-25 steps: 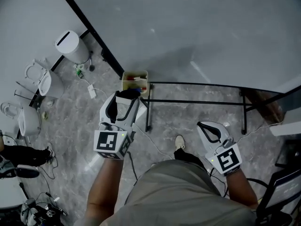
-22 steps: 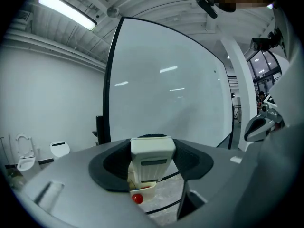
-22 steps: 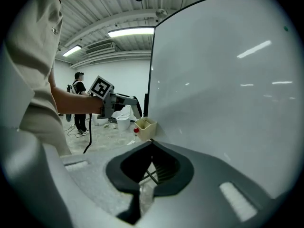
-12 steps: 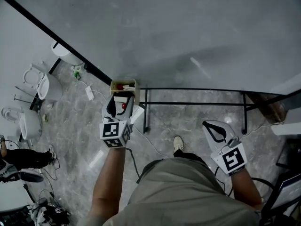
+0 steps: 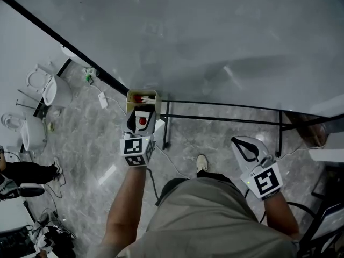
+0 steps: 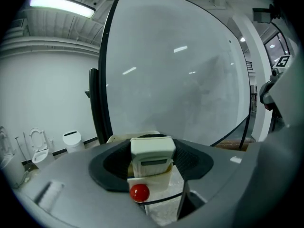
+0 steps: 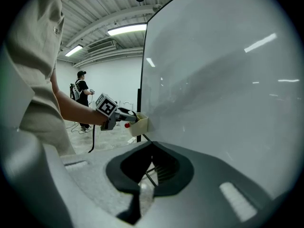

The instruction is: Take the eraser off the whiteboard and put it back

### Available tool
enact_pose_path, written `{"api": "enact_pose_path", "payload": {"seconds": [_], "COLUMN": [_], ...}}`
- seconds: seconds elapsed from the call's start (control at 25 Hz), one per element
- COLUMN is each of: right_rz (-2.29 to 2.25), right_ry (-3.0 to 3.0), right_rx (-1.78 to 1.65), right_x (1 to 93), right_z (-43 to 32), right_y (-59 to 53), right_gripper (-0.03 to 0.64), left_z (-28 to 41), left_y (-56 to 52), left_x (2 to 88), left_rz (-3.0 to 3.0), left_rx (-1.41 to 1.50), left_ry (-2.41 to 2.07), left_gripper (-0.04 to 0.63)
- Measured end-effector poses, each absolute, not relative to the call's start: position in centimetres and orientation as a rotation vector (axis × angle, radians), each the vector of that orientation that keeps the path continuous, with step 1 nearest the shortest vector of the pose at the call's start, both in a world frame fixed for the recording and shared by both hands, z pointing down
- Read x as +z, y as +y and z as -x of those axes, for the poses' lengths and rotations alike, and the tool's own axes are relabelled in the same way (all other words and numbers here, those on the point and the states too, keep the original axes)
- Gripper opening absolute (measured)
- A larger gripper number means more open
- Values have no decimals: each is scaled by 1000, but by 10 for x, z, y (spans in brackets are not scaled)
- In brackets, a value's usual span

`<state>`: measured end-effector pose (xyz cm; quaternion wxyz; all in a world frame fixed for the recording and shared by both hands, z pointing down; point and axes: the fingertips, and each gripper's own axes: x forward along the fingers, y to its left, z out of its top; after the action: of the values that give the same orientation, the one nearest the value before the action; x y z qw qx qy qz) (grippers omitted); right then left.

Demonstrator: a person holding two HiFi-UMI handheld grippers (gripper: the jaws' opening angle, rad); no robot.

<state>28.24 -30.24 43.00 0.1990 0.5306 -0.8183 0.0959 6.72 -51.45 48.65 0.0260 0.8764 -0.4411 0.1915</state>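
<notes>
A cream eraser (image 6: 151,161) with a red knob (image 6: 139,193) sits between the jaws of my left gripper (image 6: 153,145), which is shut on it. In the head view the left gripper (image 5: 142,116) holds it right at the yellowish holder box (image 5: 142,97) fixed to the lower left corner of the whiteboard (image 5: 215,36). The right gripper view shows the same box (image 7: 139,126) from the side. My right gripper (image 5: 248,144) hangs shut and empty off to the right, away from the board; its jaws (image 7: 149,167) meet with nothing between them.
The whiteboard's black stand (image 5: 226,112) runs along the floor below the board. White toilets and bins (image 5: 40,87) and cables lie on the marble floor at the left. Someone's legs (image 5: 21,173) show at the left edge, and another person (image 7: 81,96) stands far off.
My left gripper has come down and forward with the eraser, ending at the holder box. The right gripper has drifted slightly and stays shut.
</notes>
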Motion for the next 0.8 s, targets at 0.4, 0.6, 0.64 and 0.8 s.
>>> {"api": "enact_pose_path", "payload": {"seconds": [0.4,0.6,0.64,0.8], "right_rz": [-1473,-1484,-1491,-1491], "right_ry": [-2283,-2258,-2253,-2234], "right_rx": [251,209,211,174], "right_x": [429,421,418,414], "right_z": [-266,-255,-253,-239], "right_y": [-298,-283,-281,-273], "right_gripper": [2,2,2,2], "left_z": [-66,-62,-61,-51], "left_y": [-514,-504,-502,-486], "left_x": [500,495,492,477], "left_rz": [-2701,-2731,-2740,-2802], "left_rx": [642,665,657,610], "left_ry": [-1364,-1356,-1352,-1339], "left_gripper": [286,296,300,307]}}
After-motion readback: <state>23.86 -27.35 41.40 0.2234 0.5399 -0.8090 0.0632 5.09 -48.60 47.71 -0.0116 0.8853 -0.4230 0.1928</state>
